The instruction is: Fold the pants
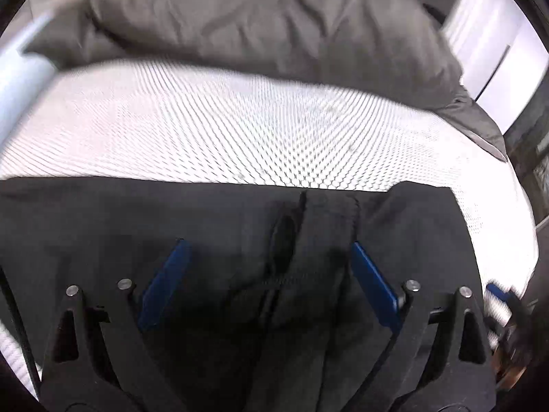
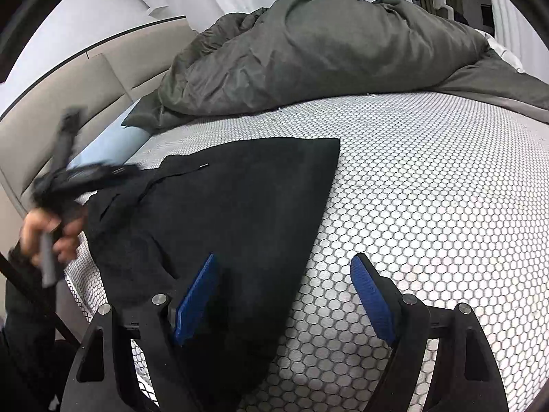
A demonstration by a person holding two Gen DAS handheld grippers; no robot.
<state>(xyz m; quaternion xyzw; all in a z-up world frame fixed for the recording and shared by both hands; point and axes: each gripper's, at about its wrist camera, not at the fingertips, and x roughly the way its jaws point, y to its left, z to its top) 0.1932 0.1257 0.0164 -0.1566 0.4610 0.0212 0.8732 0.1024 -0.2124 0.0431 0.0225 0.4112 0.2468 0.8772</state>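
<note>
The black pants (image 2: 233, 206) lie spread on a white honeycomb-patterned mattress (image 2: 429, 206). In the left wrist view the pants (image 1: 223, 226) fill the lower half, with a bunched seam ridge at the middle. My left gripper (image 1: 269, 252) is open and empty, its blue pads either side of that ridge, just above the cloth. My right gripper (image 2: 284, 262) is open and empty, straddling the pants' right edge, left pad over the cloth, right pad over the mattress. The left gripper also shows, blurred, in the right wrist view (image 2: 68, 185), held by a hand at the pants' far left end.
A crumpled grey-green duvet (image 2: 326, 55) lies heaped along the far side of the mattress, also in the left wrist view (image 1: 257, 24). A light blue pillow (image 2: 113, 147) and a beige padded headboard (image 2: 68, 103) stand at the left. The bed's edge is near the hand.
</note>
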